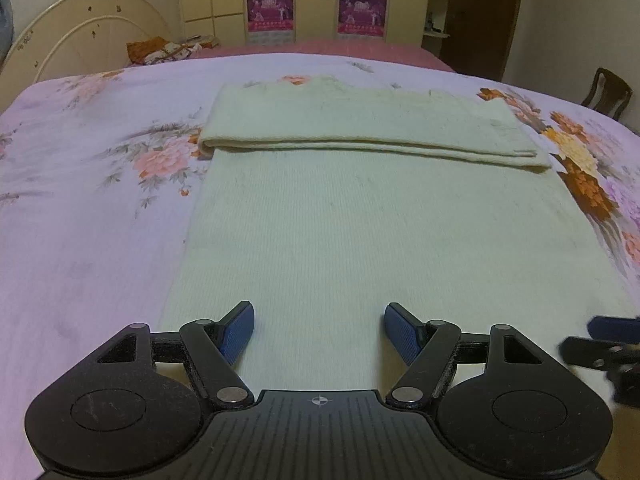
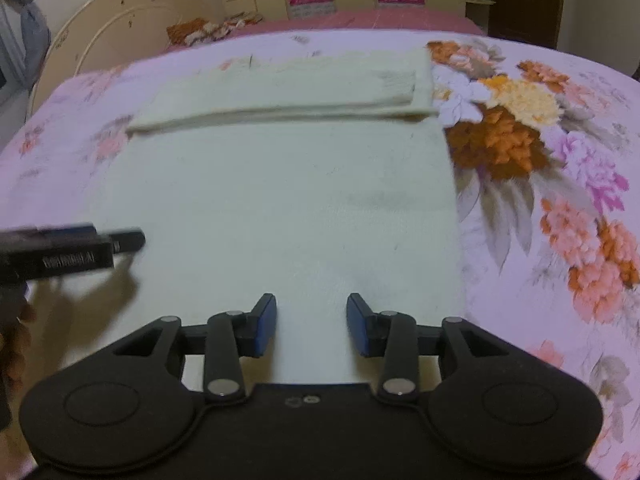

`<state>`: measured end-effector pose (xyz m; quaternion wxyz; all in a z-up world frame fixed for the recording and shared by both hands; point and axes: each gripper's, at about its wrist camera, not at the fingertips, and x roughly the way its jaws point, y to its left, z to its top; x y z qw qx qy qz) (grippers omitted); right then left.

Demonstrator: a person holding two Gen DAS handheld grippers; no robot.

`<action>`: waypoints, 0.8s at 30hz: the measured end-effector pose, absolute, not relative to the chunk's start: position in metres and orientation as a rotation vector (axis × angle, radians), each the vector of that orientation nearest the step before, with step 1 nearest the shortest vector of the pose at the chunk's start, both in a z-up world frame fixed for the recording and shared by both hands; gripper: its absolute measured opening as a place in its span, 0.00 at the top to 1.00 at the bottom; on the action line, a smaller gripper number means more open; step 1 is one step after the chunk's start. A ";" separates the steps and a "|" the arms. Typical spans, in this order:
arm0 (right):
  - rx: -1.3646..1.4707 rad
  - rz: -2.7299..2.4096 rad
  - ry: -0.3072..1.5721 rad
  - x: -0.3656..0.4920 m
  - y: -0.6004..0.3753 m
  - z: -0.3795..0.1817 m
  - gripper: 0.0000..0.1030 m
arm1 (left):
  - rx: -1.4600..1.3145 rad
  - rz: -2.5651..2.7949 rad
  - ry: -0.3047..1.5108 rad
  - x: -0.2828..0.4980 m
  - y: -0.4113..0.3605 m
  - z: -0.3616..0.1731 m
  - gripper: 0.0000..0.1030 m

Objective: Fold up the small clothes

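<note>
A cream knitted garment (image 1: 360,216) lies flat on the floral bedspread, its far end folded back toward me into a thick band (image 1: 360,124). My left gripper (image 1: 319,332) hovers open over the garment's near left part, nothing between its blue pads. In the right wrist view the same garment (image 2: 280,200) fills the middle, with the folded band (image 2: 288,88) at the far end. My right gripper (image 2: 311,326) is open over the near right part, its pads clear of the cloth. Each gripper shows at the edge of the other's view: the right gripper (image 1: 604,340) and the left gripper (image 2: 72,248).
The pink floral bedspread (image 1: 80,200) spreads to both sides of the garment. A cream headboard (image 1: 80,36) and orange-patterned pillow (image 1: 160,50) sit at the far left. Wardrobes stand behind the bed, and a wooden chair (image 1: 606,94) is at far right. A hand (image 2: 16,340) shows at left.
</note>
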<state>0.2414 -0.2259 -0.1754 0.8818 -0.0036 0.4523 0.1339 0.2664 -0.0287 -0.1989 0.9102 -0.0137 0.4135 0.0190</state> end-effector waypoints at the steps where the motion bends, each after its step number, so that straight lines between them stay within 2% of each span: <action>1: -0.022 0.286 0.940 0.240 -0.223 -0.176 0.48 | -0.027 0.031 0.856 0.263 -0.029 -0.198 0.30; 2: -0.038 0.305 0.944 0.239 -0.218 -0.177 0.41 | -0.021 0.022 0.862 0.259 -0.030 -0.197 0.30; 3: -0.062 0.333 0.954 0.239 -0.211 -0.179 0.19 | -0.015 0.016 0.865 0.255 -0.031 -0.197 0.29; 4: -0.104 0.365 0.976 0.237 -0.202 -0.183 0.01 | -0.009 0.008 0.871 0.250 -0.032 -0.197 0.22; 5: -0.164 0.361 0.972 0.234 -0.193 -0.187 0.01 | -0.005 0.003 0.880 0.247 -0.032 -0.197 0.09; 8: -0.180 0.328 0.926 0.225 -0.186 -0.191 0.01 | -0.009 -0.012 0.919 0.234 -0.032 -0.202 0.01; 14: -0.175 0.305 0.887 0.211 -0.187 -0.193 0.01 | -0.010 -0.021 0.894 0.210 -0.029 -0.207 0.00; 17: -0.206 0.285 0.944 0.207 -0.179 -0.185 0.01 | -0.085 -0.012 0.907 0.196 -0.024 -0.204 0.00; 20: -0.173 0.292 0.908 0.184 -0.179 -0.178 0.01 | -0.133 -0.110 0.890 0.179 -0.013 -0.204 0.00; 21: -0.162 0.300 0.903 0.176 -0.178 -0.177 0.02 | -0.140 -0.140 0.886 0.174 -0.009 -0.204 0.00; 24: -0.190 0.319 0.929 0.156 -0.173 -0.181 0.14 | -0.130 -0.113 0.892 0.163 -0.004 -0.206 0.00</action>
